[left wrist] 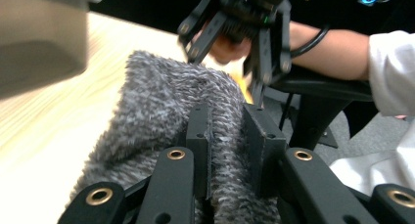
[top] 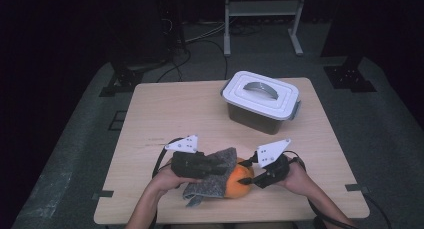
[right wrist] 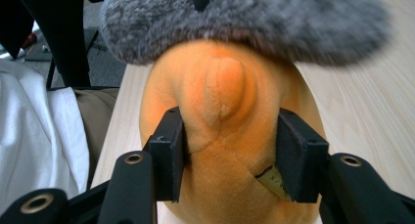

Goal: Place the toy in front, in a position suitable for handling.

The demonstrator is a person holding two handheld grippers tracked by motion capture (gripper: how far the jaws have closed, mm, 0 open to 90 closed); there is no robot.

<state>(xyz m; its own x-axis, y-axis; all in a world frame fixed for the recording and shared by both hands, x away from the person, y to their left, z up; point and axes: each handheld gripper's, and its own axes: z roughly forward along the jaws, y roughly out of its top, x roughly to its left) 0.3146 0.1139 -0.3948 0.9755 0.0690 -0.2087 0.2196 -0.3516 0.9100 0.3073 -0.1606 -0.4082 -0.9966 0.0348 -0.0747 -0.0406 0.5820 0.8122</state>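
Note:
An orange plush toy lies near the front edge of the wooden table, with a grey fuzzy cloth draped over its left side. My left gripper comes in from the left and is shut on a fold of the grey cloth, which bunches between its jaws. My right gripper comes in from the right. Its two pads press into the sides of the orange toy, with the right gripper shut on it. The cloth hangs over the toy's far end.
A clear plastic box with a white handled lid stands at the back right of the table. A person's forearms reach in from the front edge. A metal frame and cables lie on the floor beyond the table.

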